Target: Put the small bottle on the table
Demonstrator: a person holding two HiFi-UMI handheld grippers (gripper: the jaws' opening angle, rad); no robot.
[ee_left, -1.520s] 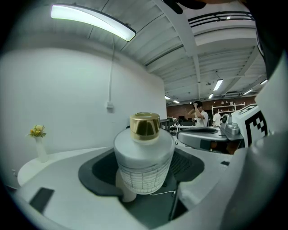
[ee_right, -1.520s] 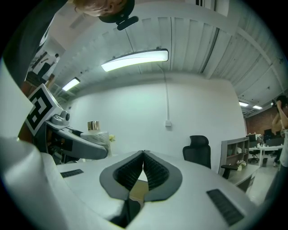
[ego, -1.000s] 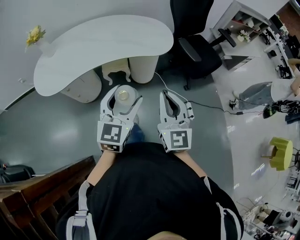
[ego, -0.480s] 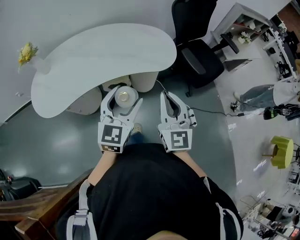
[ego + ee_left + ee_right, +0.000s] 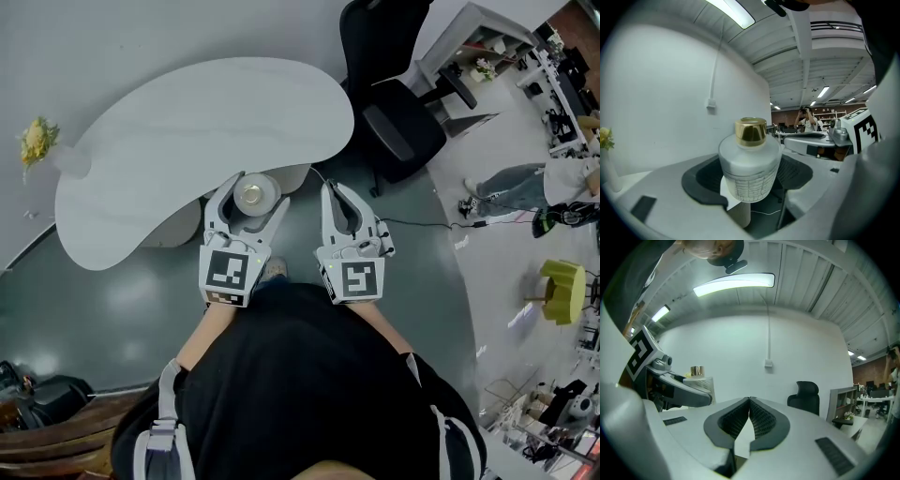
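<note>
Just ahead of the person, the left gripper (image 5: 251,191) has its jaws spread around the small bottle (image 5: 750,164) and clamped on its frosted sides, holding it upright with the gold cap (image 5: 750,131) on top. At its 3 o'clock, just beside it, the right gripper (image 5: 749,405) has its jaws pressed together on nothing. From the head view, the bottle shows at the near edge of the white tabletop (image 5: 187,122). A black office chair (image 5: 394,103) stands at 1 o'clock.

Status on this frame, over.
Left gripper shut on small bottle, upright, held at table edge. Right gripper shut, empty. Only flowers at table's far left.
</note>
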